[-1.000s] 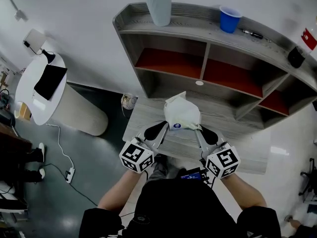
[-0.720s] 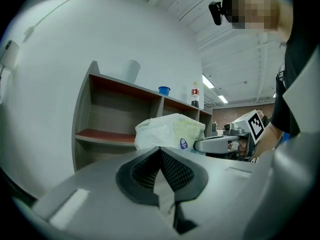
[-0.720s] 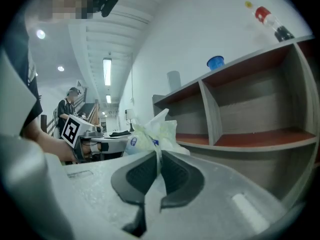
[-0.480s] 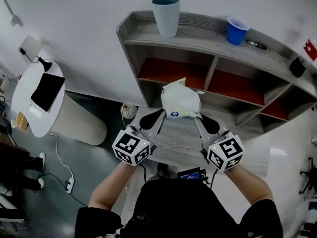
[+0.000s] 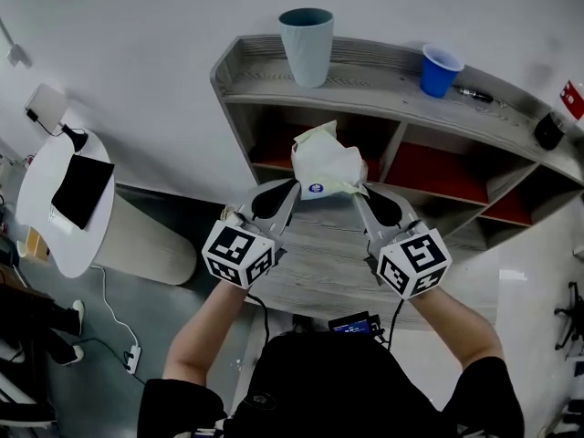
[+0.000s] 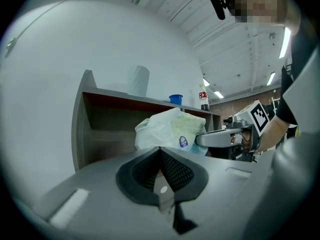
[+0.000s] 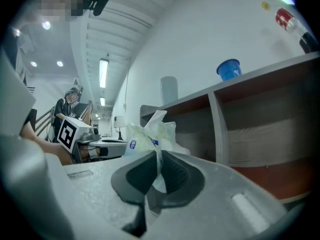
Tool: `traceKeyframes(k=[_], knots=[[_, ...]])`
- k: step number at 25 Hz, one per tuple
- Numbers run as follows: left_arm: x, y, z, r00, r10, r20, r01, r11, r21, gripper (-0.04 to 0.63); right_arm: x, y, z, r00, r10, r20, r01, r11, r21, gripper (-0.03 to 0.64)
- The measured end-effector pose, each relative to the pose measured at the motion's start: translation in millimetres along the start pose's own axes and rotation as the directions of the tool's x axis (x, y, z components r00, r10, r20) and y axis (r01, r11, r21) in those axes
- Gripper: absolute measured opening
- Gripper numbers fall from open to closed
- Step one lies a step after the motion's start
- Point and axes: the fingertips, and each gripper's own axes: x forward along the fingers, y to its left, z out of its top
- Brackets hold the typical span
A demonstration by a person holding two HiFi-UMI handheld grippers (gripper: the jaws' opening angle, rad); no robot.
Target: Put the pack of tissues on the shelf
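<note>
The pack of tissues (image 5: 325,162), white in thin plastic film with a small blue sticker, hangs in the air between both grippers. It is in front of the left red-floored compartment of the grey wooden shelf (image 5: 383,73). My left gripper (image 5: 294,188) is shut on the pack's lower left film and my right gripper (image 5: 357,190) on its lower right. In the left gripper view the pack (image 6: 170,129) sits just beyond the closed jaws (image 6: 160,150), shelf (image 6: 100,121) behind. In the right gripper view film from the pack (image 7: 145,133) is pinched in the right gripper (image 7: 158,156).
On the shelf top stand a grey-blue cup (image 5: 307,33), a blue cup (image 5: 441,69), a pen (image 5: 474,92) and a black object (image 5: 547,131). A grey wooden board (image 5: 319,272) lies under the grippers. A round white table (image 5: 46,217) with a black tablet (image 5: 80,190) stands at left.
Both grippers have risen and moved toward the shelf with the pack, from above the lower board to the front of the left upper compartment.
</note>
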Motion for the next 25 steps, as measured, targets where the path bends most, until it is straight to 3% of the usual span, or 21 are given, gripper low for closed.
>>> traceKeyframes(k=[15,25], knots=[[46.0,49.4,-21.3,0.998,0.007,-0.055,-0.008,0.999,-0.034,0.002,55.6,-36.4,-10.7,0.994,-0.101,-0.038,0.103,0.993,0.050,0.005],[61.8,66.8,-41.3,0.996,-0.002,-0.089,-0.007,0.995,-0.096,0.002,75.3,-48.1,-29.1,0.987,-0.144,-0.065,0.148,0.987,0.060,0.005]])
